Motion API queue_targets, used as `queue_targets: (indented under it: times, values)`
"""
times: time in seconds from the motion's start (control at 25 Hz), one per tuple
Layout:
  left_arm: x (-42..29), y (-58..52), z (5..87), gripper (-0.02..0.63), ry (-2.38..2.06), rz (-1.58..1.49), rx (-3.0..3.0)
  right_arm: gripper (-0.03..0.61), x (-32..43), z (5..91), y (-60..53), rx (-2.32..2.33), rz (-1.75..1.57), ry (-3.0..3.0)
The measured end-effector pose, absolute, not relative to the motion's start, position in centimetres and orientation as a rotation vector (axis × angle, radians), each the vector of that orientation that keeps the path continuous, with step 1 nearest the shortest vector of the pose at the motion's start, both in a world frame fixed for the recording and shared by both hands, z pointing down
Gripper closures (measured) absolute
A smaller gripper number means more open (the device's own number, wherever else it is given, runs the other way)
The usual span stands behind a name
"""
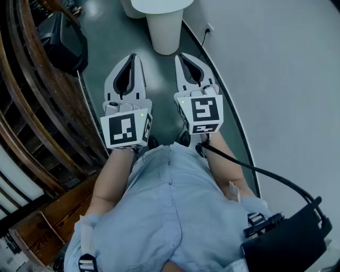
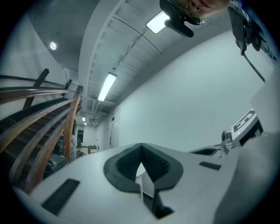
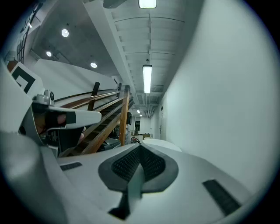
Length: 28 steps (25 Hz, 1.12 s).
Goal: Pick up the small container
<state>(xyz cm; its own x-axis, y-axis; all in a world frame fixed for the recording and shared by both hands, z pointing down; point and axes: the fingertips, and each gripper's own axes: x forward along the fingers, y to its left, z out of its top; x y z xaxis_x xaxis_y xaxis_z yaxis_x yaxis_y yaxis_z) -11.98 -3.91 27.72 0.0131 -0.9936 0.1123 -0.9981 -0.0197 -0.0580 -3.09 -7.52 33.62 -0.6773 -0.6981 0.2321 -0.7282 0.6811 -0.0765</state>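
No small container shows in any view. The person holds both grippers side by side before the chest, pointing forward along a corridor. In the head view the left gripper (image 1: 133, 56) has its jaws together with nothing between them, and so does the right gripper (image 1: 182, 56). The left gripper view looks along the shut left gripper (image 2: 141, 145) at a white wall, with the right gripper (image 2: 243, 129) at its right edge. In the right gripper view the shut right gripper (image 3: 140, 147) points down the corridor, with the left gripper (image 3: 57, 118) at the left.
A white round table (image 1: 159, 6) on a ribbed pedestal (image 1: 164, 33) stands just ahead; its top (image 3: 159, 143) shows past the right jaws. A wooden staircase railing (image 1: 32, 106) runs along the left. A white wall (image 1: 287, 79) closes the right. A black seat (image 1: 66, 42) stands far left.
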Motion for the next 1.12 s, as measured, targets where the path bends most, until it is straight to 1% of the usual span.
queue_targets:
  times: [0.36,0.64,1.12]
  values:
    - [-11.9,-3.8,27.7,0.614,-2.205,0.17,2.179,0.579,-2.5,33.6,-7.8,1.142,0.224,-2.711]
    - [-11.7,-2.9,28.2,0.615,-2.254,0.152,2.113,0.578,-2.3,34.1,-7.5,1.035,0.195,-2.702]
    - [-12.3,-1.8,28.6,0.614,-2.256,0.189,2.084,0.578,-1.3,35.1,-7.1,1.084,0.254,-2.675]
